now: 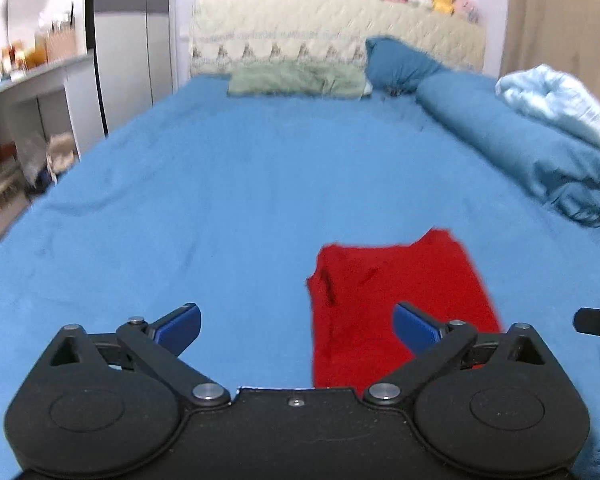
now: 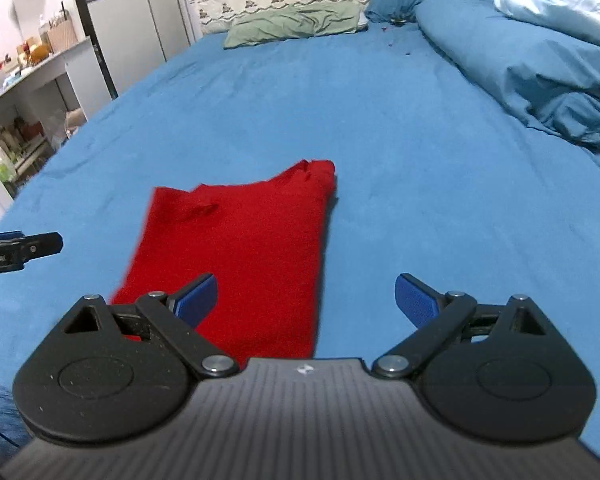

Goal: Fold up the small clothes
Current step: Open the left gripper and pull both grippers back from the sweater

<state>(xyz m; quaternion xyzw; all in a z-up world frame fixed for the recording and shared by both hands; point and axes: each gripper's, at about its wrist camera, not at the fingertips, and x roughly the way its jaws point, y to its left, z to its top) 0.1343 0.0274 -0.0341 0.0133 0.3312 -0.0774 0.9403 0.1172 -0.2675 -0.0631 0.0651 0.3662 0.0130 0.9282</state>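
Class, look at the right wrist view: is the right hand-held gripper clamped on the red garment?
No. The right hand-held gripper is open, its blue fingers spread wide above the red garment, gripping nothing.

Plain red garment [image 2: 240, 248] on a blue bed sheet [image 2: 380, 120]; green pillow [image 2: 292, 26].

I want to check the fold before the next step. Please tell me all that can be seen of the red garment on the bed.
The red garment is plain bright red cloth, soft and matte. It lies flat on the blue bedsheet, folded into a long, roughly rectangular shape. Its far edge is uneven, with one corner raised into a small bump, and a few short creases show near that end. Only the sheet touches it; both open grippers are above its near end.
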